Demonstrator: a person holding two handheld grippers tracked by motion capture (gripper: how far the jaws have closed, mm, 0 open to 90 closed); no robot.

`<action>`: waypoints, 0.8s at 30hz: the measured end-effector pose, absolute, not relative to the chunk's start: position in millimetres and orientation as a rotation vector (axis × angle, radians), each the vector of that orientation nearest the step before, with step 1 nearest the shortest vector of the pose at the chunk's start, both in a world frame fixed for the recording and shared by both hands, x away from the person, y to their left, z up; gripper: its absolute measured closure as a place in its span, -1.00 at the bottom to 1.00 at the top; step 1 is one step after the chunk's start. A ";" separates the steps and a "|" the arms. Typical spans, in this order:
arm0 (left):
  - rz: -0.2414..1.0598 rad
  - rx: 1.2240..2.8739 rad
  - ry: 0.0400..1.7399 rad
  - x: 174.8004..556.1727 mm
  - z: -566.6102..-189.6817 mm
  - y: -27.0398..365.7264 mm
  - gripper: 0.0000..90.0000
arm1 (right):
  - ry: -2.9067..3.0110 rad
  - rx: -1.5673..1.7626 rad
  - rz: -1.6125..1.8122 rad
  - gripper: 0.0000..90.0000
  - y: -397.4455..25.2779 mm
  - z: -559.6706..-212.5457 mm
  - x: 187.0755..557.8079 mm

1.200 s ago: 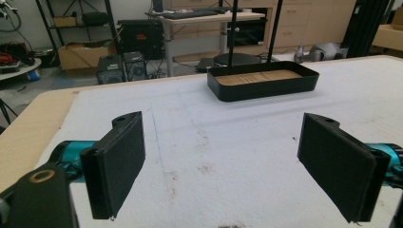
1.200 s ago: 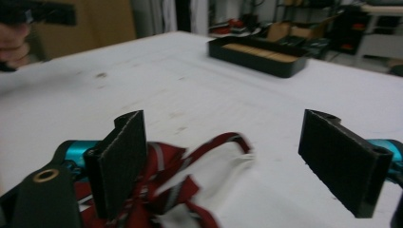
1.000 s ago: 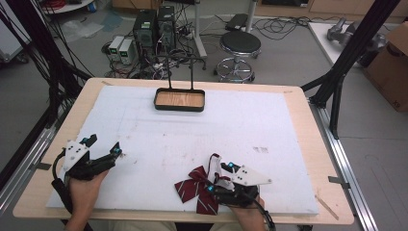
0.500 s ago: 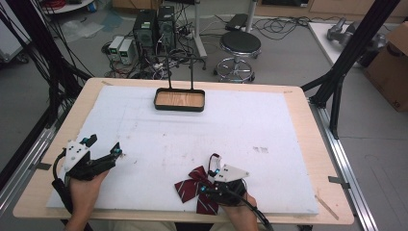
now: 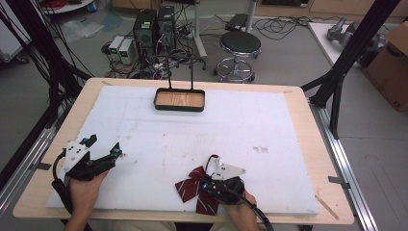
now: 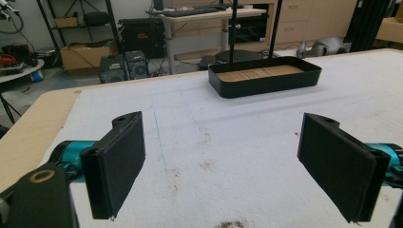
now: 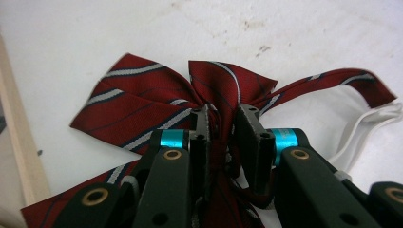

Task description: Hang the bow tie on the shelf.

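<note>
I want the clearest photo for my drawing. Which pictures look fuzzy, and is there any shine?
High view: soft all over, even light, no glare. Left gripper view: open left claw sharp, black rectangular tray crisp. Right gripper view: striped dark-red fabric bow tie clear, right claw slightly blurred.

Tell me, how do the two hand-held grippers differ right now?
The left gripper has its jaws spread wide with nothing between them, while the right gripper has its jaws pinched on the knot of the red striped bow tie. The left gripper sits at the near left of the white mat, away from the bow tie; the right gripper is at the near middle, on it. Both have black jaws with teal fittings and are held by a hand.
</note>
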State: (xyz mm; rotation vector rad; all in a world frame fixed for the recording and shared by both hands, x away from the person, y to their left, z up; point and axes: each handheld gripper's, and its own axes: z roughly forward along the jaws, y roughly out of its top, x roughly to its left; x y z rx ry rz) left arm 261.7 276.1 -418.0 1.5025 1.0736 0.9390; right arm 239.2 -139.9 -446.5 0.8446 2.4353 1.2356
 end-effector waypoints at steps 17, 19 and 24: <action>0.940 1.507 1.053 262.6 -417.9 272.7 -0.63 | 2.261 0.753 1.432 0.68 -162.6 -377.2 277.1; 0.942 1.501 1.051 262.3 -417.7 272.6 -0.63 | 2.251 0.737 1.459 0.68 -162.6 -367.4 288.9; 0.943 1.496 1.048 262.6 -417.6 272.2 -0.63 | 2.239 0.716 1.504 0.68 -161.3 -351.7 310.9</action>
